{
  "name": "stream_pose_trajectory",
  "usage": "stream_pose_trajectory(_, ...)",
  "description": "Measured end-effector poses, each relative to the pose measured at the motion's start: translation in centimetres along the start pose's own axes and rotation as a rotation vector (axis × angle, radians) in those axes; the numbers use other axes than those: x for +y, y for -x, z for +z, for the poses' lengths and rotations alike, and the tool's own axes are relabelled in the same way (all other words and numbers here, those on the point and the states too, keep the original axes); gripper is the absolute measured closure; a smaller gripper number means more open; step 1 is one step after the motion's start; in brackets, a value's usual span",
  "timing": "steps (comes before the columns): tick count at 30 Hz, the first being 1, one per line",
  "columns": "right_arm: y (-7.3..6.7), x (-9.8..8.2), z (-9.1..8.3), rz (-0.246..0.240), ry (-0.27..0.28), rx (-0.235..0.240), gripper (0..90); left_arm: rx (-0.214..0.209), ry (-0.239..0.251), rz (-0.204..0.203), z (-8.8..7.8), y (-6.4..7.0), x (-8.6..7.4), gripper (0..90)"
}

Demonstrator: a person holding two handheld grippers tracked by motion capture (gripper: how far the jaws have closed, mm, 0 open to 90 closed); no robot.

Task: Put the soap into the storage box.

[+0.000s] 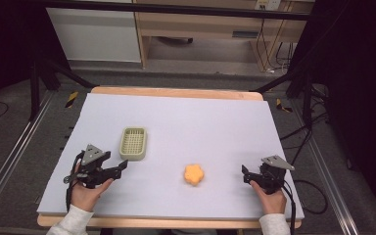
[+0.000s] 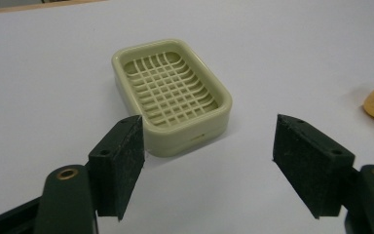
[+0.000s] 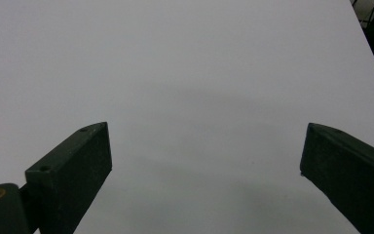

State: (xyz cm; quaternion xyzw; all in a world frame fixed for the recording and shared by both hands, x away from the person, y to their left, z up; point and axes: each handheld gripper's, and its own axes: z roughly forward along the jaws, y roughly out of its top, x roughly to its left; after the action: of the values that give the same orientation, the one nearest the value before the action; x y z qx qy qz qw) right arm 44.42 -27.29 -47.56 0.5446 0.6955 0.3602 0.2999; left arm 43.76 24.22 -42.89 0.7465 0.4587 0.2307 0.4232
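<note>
left gripper (image 1: 123, 166): near the table's left front, 2 jaws spread wide with nothing between them, aimed at the dish
soap dish (image 1: 133, 143): pale green, slatted grid bottom, sits flat on the mat just past the left jaws, not touching as far as the left gripper view shows
mat (image 1: 186, 122): plain light grey sheet over the wooden table
orange thing (image 1: 194, 174): lumpy, flower-ish, lying between both grippers, well apart from the dish
right gripper (image 1: 245, 175): right front, jaws wide apart, just bare mat ahead
</note>
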Motion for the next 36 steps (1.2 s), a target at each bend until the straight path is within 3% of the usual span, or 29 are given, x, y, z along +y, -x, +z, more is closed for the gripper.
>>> stream_pose_trajectory(12,0.1,0.1,0.0,0.0,0.005,-0.005,5.2,-0.031,0.0,0.018,0.6,1.3,1.2,26.1)
stream_pose_trajectory(36,-0.1,0.2,0.0,-0.005,0.008,-0.008,5.2,-0.106,-0.001,0.076,2.8,5.4,3.8,25.4)
